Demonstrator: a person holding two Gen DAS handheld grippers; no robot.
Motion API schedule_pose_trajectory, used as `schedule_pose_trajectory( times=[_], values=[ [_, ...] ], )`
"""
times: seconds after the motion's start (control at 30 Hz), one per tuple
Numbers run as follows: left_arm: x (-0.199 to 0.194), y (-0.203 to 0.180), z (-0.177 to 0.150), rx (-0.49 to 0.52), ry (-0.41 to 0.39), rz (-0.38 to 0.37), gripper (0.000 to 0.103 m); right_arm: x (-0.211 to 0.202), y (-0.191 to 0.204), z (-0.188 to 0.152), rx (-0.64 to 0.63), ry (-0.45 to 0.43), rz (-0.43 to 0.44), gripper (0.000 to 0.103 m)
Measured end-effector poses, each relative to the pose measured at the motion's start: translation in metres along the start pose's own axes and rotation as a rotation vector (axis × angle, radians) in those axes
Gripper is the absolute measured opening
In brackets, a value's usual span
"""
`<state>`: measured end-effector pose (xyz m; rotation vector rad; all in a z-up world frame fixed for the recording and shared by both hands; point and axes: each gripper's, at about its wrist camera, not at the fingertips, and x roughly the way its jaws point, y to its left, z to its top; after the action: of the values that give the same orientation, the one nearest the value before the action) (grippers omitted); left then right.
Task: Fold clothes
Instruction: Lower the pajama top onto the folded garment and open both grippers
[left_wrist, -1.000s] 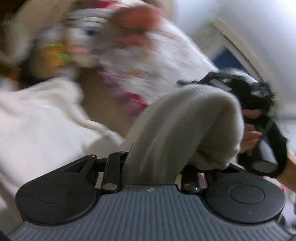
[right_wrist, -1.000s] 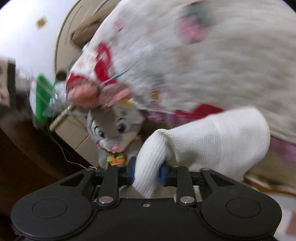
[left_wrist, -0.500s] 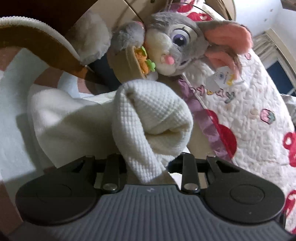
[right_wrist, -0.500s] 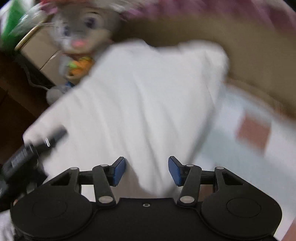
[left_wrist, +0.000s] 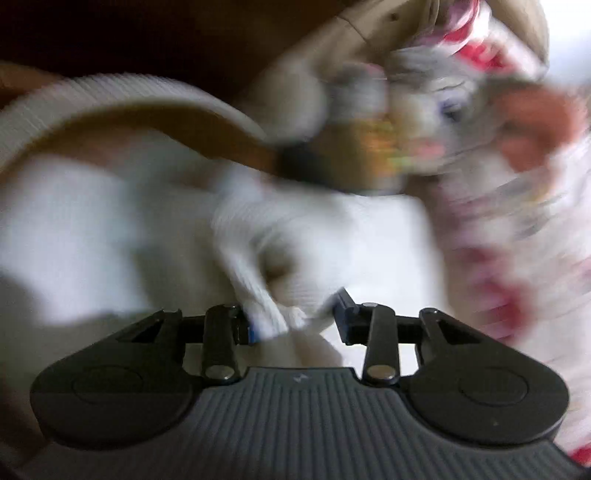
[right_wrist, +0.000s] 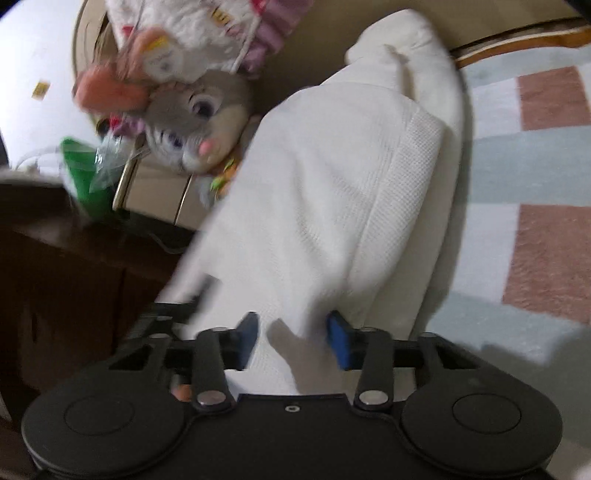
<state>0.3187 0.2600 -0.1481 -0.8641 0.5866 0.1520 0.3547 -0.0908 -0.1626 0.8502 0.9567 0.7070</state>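
Observation:
A white waffle-knit garment (right_wrist: 332, 184) lies folded over on the checked blanket (right_wrist: 535, 166). My right gripper (right_wrist: 293, 336) sits low at its near edge. Its blue pads (right_wrist: 338, 339) are closing around a raised fold of the cloth, and a gap still shows at the left pad. In the blurred left wrist view the same garment (left_wrist: 332, 240) spreads out ahead. My left gripper (left_wrist: 295, 319) is opening, and a thin strand of the cloth lies loose between its pads, close to the left one.
A grey plush rabbit (right_wrist: 199, 122) leans at the head of the bed under a white quilt (right_wrist: 192, 26) with red prints. A cardboard box (right_wrist: 159, 192), a green bag (right_wrist: 81, 166) and a dark wooden cabinet (right_wrist: 74, 277) stand to the left.
Both grippers came down with the garment, which now lies on the blanket. The right jaws let go and spread, then narrowed around a fold. The left jaws have loosened from their cloth bunch.

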Motion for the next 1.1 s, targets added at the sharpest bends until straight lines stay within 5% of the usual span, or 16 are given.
schedule_pose_trajectory(
  times=[0.1, 0.23, 0.3, 0.33, 0.37, 0.5, 0.67, 0.77, 0.93, 1.03, 1.1],
  values=[
    [-0.024, 0.001, 0.007, 0.072, -0.071, -0.047, 0.043, 0.004, 0.014, -0.001, -0.115, 0.059, -0.066, 0.030],
    [-0.021, -0.004, 0.005, 0.141, -0.115, -0.050, 0.049, 0.009, 0.015, -0.002, -0.164, 0.066, -0.168, 0.057],
    [-0.014, -0.012, 0.006, 0.191, -0.151, -0.027, 0.034, 0.012, 0.012, -0.006, -0.143, 0.076, -0.146, 0.057],
    [-0.007, -0.016, 0.006, 0.238, -0.160, 0.040, 0.024, 0.014, 0.010, -0.008, -0.135, 0.090, -0.111, 0.045],
    [-0.001, -0.018, 0.004, 0.265, -0.153, 0.104, 0.022, 0.014, 0.010, -0.011, -0.148, 0.120, -0.060, 0.013],
    [0.010, -0.008, -0.002, 0.198, -0.117, 0.162, 0.022, 0.019, 0.033, -0.017, -0.363, 0.218, -0.105, 0.014],
    [0.019, 0.002, 0.001, 0.150, -0.118, 0.182, 0.030, -0.011, 0.039, 0.014, -0.345, 0.127, -0.090, 0.029],
    [0.019, 0.009, 0.001, 0.112, -0.110, 0.162, 0.030, -0.037, 0.027, 0.040, -0.199, -0.079, -0.095, 0.070],
    [0.022, 0.003, -0.002, 0.143, -0.115, 0.169, 0.031, -0.023, -0.028, 0.076, 0.024, -0.133, -0.201, 0.070],
    [0.023, 0.007, 0.000, 0.154, -0.106, 0.150, 0.032, 0.003, -0.051, 0.084, 0.173, -0.120, -0.173, 0.070],
    [0.022, 0.011, 0.002, 0.150, -0.096, 0.133, 0.032, 0.015, -0.039, 0.092, 0.078, -0.139, -0.196, 0.061]
  ],
)
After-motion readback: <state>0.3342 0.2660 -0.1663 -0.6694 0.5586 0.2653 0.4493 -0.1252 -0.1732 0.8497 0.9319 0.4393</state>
